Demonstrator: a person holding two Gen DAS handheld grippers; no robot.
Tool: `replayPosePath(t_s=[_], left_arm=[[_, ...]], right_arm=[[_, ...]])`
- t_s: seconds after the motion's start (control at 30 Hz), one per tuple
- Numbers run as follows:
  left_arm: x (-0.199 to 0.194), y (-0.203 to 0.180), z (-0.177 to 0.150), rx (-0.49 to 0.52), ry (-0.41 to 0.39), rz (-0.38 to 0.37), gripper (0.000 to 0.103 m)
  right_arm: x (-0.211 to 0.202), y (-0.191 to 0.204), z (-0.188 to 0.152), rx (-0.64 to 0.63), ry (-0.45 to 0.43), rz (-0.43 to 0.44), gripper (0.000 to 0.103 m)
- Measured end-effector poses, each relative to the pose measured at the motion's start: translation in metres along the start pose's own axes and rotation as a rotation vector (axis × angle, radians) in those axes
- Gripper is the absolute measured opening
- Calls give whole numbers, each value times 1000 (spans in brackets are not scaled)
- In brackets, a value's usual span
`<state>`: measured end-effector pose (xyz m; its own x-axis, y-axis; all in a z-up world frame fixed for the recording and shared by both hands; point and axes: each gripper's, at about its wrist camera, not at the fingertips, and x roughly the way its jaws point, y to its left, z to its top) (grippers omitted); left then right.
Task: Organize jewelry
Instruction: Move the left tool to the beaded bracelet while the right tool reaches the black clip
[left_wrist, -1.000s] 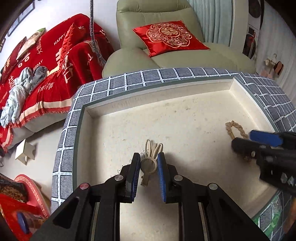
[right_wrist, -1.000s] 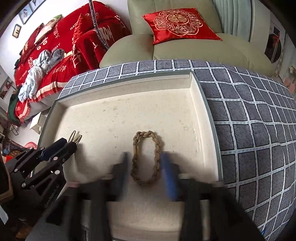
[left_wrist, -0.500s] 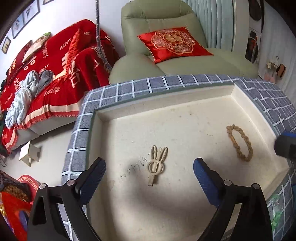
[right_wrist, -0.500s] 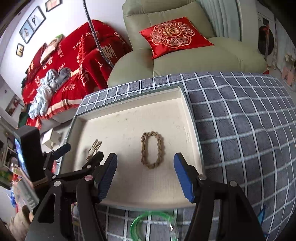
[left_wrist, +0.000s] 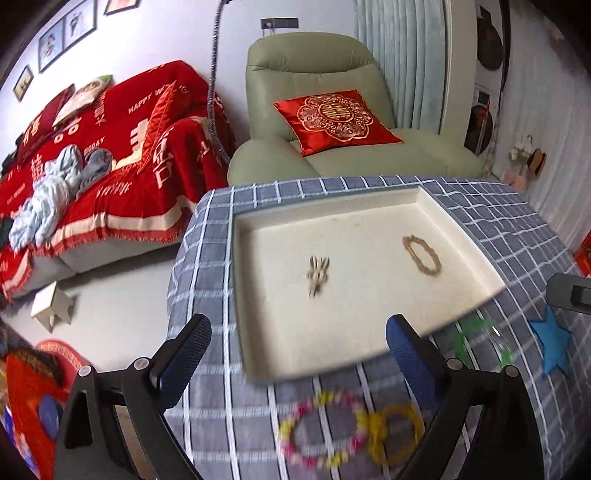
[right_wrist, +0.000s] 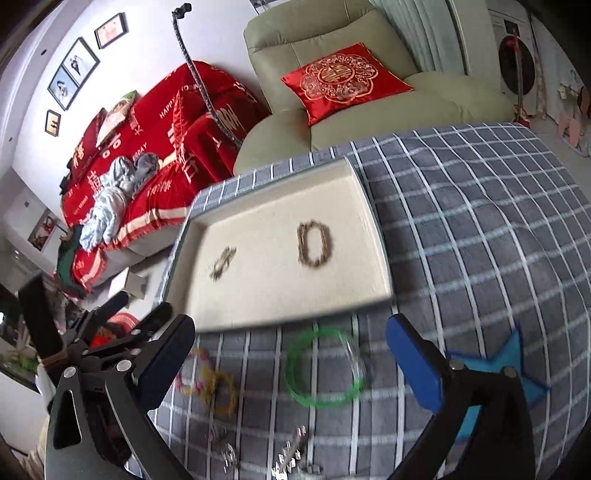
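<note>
Cream, shallow, felt-lined tray (left_wrist: 258, 354) on a grey checked cloth (right_wrist: 480, 229). Inside, lying flat and well apart: a small pale bunny-eared hair clip (left_wrist: 317, 274) to the left, a brown braided rope bracelet (left_wrist: 422, 254) to the right. Just outside the near rim, on the cloth: a green plastic bangle (right_wrist: 323, 369), a pink and yellow bead bracelet (left_wrist: 319, 430) touching a yellow ring bracelet (left_wrist: 397, 432). Left gripper (left_wrist: 297, 358) spread wide, nothing between its fingers. Right gripper (right_wrist: 290, 363) opening, empty, above the green bangle.
</note>
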<state>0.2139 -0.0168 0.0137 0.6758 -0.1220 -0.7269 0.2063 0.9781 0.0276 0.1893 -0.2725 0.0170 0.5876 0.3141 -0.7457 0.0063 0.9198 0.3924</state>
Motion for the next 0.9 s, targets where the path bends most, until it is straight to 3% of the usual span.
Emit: replayPosePath(t_s=[0.2, 0.6, 0.9], left_arm=[[-16, 8, -37, -22, 27, -3, 103], [1, 20, -74, -52, 108, 18, 103], [14, 18, -76, -57, 135, -1, 103]], right_arm=[[-19, 0, -49, -18, 29, -47, 103], [-28, -8, -145, -40, 118, -162, 103], [-25, 3, -158, -79, 122, -199, 103]])
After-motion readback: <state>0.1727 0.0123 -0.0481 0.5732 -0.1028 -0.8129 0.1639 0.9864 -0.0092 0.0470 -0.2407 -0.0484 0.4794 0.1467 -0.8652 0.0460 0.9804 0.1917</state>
